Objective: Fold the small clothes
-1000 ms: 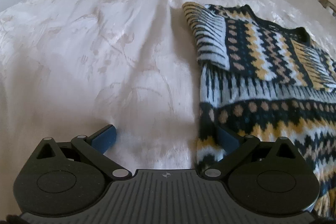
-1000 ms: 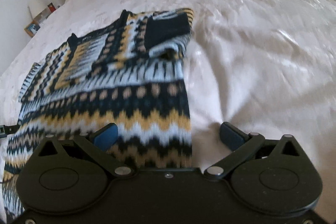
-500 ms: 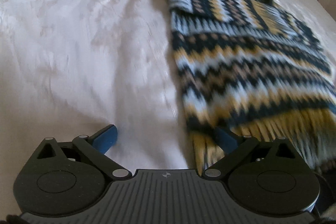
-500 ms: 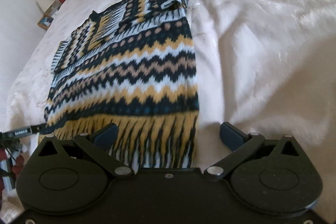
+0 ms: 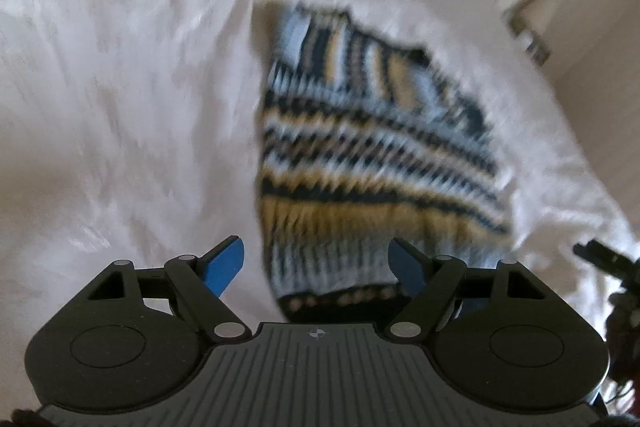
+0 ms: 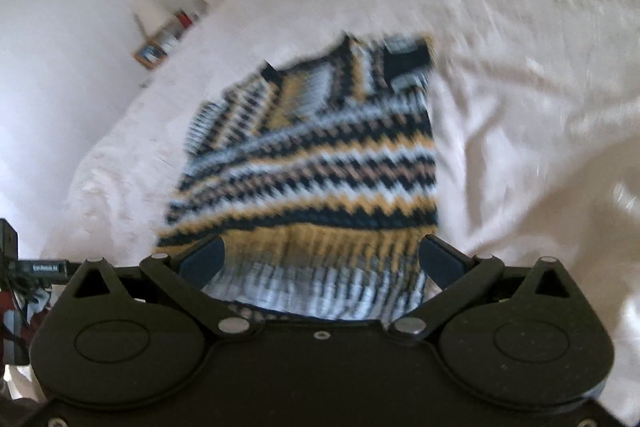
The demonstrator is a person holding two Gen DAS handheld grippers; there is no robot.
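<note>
Knitted wool in navy, mustard and pale blue zigzags, the sweater lay flat on the white bedspread, its sleeves folded in across the chest and its ribbed hem nearest the two tools. It looked soft and floppy — thick enough to have some weight, with a grippy surface that would not slide from a pad, but sure to sag and drag if lifted by one corner only. The left gripper had just been narrowing its jaws, yet they stood apart with the hem's left part lying between them, unpinched. The right gripper was spread wide over the hem's right part, holding nothing. I judged the two hem corners the sensible places to take hold — both at once, so the lower half could be carried toward the collar. Everything was blurred.
</note>
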